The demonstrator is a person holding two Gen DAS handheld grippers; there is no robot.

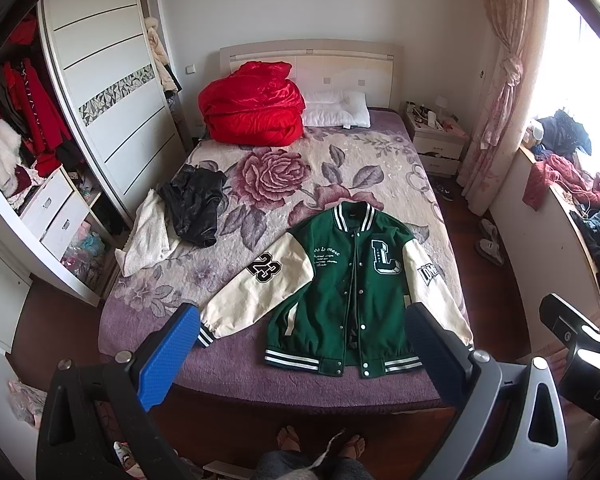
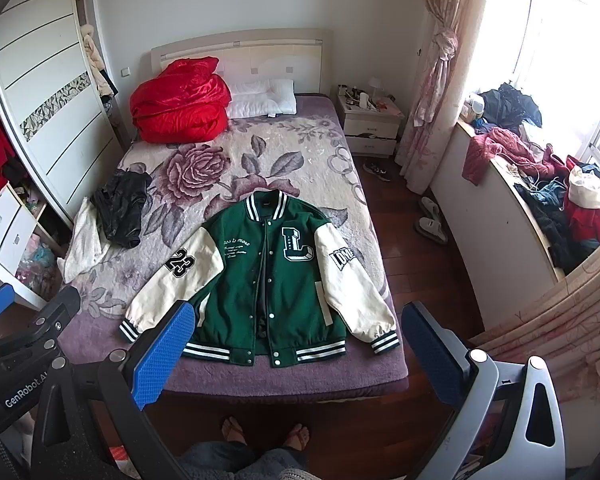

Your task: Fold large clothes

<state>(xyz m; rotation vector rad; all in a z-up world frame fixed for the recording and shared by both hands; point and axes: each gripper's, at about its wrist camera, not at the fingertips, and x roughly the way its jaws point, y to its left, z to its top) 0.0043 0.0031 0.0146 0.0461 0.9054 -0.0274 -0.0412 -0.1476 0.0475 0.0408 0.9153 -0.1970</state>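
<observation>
Your left tool (image 1: 296,344) and right tool (image 2: 298,342) hang wide open and empty, the soft, bulky jacket (image 2: 260,276) flat on the bed (image 2: 300,380) just ahead; pinch its cream sleeve cuffs.

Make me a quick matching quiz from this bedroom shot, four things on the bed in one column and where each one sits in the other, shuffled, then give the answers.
Things
1. varsity jacket
2. red quilt
3. white pillow
4. black garment

Places
A. at the headboard, beside the red bundle
B. spread flat near the foot of the bed
C. crumpled at the wardrobe-side edge
D. bundled at the head, wardrobe side

Pairs: 1-B, 2-D, 3-A, 4-C
</observation>
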